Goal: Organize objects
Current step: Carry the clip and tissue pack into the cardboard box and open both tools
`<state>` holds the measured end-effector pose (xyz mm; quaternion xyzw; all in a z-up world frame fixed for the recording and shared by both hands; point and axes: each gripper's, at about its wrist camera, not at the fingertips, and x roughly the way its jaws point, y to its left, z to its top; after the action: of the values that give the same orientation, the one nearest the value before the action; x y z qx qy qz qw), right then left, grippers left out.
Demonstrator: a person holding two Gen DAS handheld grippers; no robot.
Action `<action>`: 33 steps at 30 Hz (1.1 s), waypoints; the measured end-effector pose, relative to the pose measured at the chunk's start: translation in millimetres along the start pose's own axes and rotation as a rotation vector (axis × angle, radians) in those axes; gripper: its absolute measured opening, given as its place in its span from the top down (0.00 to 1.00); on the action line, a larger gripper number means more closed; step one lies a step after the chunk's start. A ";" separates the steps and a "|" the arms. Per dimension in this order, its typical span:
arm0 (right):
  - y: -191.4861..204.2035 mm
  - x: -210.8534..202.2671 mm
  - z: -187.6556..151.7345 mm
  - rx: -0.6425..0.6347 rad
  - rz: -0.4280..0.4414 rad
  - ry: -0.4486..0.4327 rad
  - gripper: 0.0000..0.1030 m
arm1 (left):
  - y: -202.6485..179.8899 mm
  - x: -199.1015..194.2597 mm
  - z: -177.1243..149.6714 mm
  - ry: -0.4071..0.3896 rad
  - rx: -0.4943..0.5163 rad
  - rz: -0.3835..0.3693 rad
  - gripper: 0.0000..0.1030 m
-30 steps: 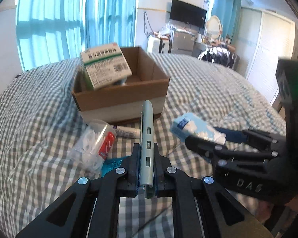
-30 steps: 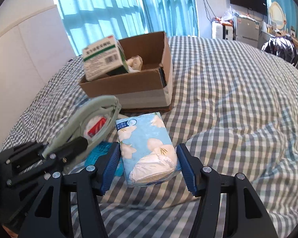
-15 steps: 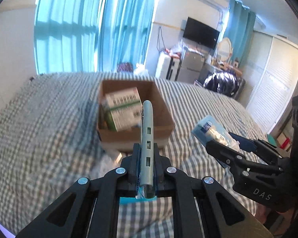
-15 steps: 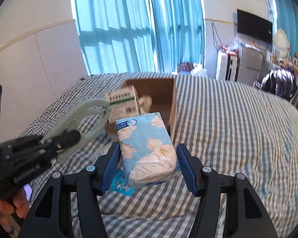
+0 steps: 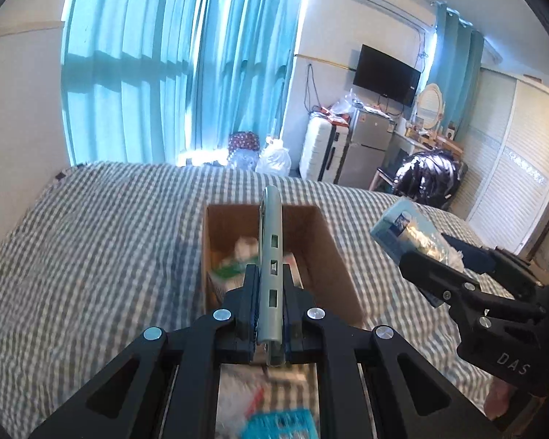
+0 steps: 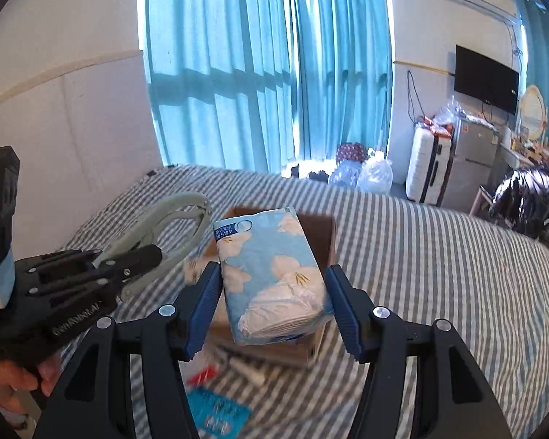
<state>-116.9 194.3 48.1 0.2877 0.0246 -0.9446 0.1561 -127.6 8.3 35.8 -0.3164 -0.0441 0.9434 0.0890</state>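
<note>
In our left hand-held gripper (image 5: 271,314) we clamp a pale grey-green clip tool (image 5: 271,256) by its handle, edge-on, with small rectangular slots along its spine and a looped, open frame ahead of the jaws. In our right hand-held gripper (image 6: 271,292) the blue pads squeeze a soft tissue pack (image 6: 271,270), light blue with white flowers and a printed label at its far end. Beyond both tips, an open cardboard box (image 5: 333,252) sits on the checked bed (image 5: 91,248).
</note>
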 end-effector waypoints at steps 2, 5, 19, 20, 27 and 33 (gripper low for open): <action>0.2 18.6 13.5 -0.011 -0.002 -0.003 0.44 | 2.3 15.0 14.1 -0.010 0.015 0.008 0.91; -4.8 49.0 28.4 -0.010 -0.003 0.000 0.44 | 4.9 40.3 30.6 -0.016 0.041 0.014 0.91; -50.1 173.2 23.7 0.087 0.007 0.110 0.44 | 17.6 136.7 27.7 0.068 0.105 0.034 0.91; -52.0 176.1 21.1 0.095 0.012 0.111 0.44 | 19.0 139.0 26.7 0.073 0.104 0.034 0.91; -62.5 179.1 6.2 0.153 0.048 0.126 0.42 | 19.4 139.2 17.2 0.085 0.102 0.027 0.90; -61.6 143.5 19.8 0.140 0.029 0.063 0.24 | 4.5 111.0 27.7 0.053 0.139 0.042 0.73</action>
<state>-259.3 209.8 -17.2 0.3280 -0.0409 -0.9320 0.1485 -231.9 24.8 -8.1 -0.3354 0.0304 0.9371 0.0920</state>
